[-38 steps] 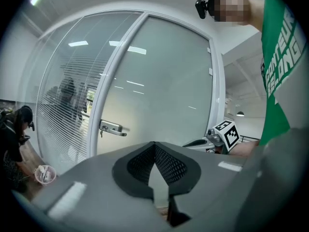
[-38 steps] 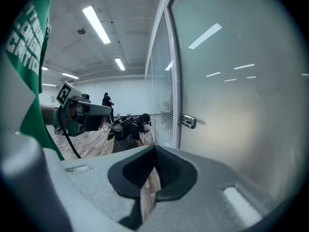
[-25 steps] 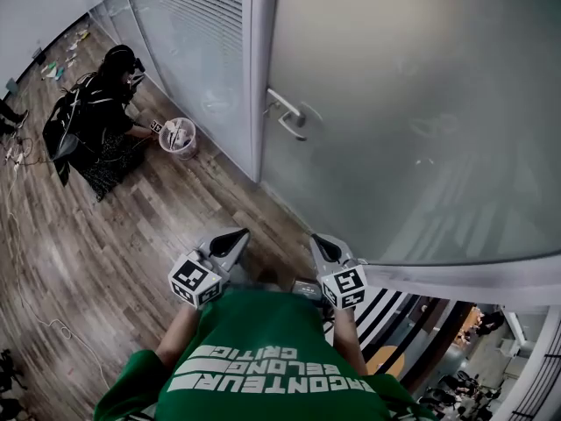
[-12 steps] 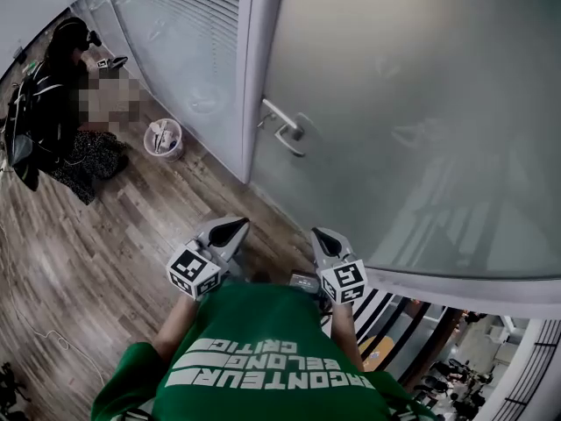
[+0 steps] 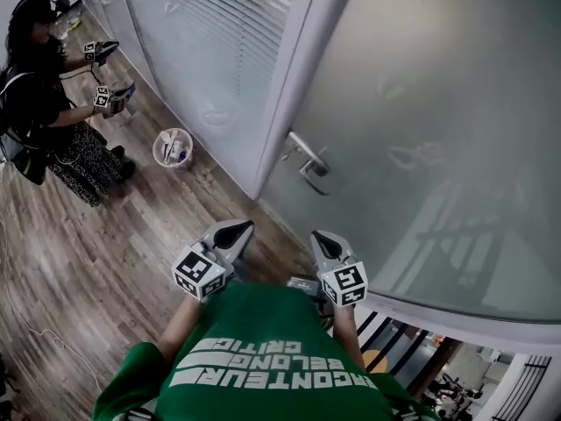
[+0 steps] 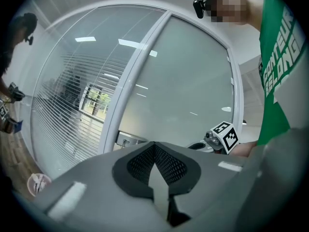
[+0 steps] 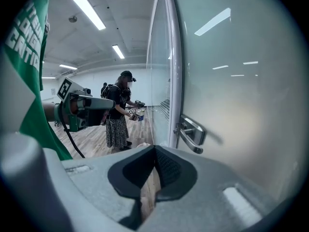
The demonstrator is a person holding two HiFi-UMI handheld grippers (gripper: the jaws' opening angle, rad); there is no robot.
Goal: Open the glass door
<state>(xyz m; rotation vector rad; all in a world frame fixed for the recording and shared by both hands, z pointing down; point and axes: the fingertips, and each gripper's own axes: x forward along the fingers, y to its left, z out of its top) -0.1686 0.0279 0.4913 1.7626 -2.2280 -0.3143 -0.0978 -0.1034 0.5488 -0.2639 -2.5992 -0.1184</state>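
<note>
Shifted right and lower in the head view since the earlier frames, and now nearer the grippers: brushed-metal lever handle (image 5: 307, 160). At far left, dark-clothed bystander (image 5: 39, 86), upright now rather than crouched.

Left to right along the wall: small white waste bin (image 5: 173, 147); clear glass partition with slatted blinds (image 5: 202, 51); white frame post (image 5: 294, 86); tall frosted glass door (image 5: 438, 130), apparently shut, handle at its left edge just beside the post.

Below: grey left gripper (image 5: 232, 231), jaws closed together on nothing; grey right gripper (image 5: 324, 242), likewise closed and empty, aimed toward the handle yet well apart from it.

Step in hand, by judgement: approach. Next: close the gap, part the right jaws, seat them round the lever, press down, then swing the door.
</note>
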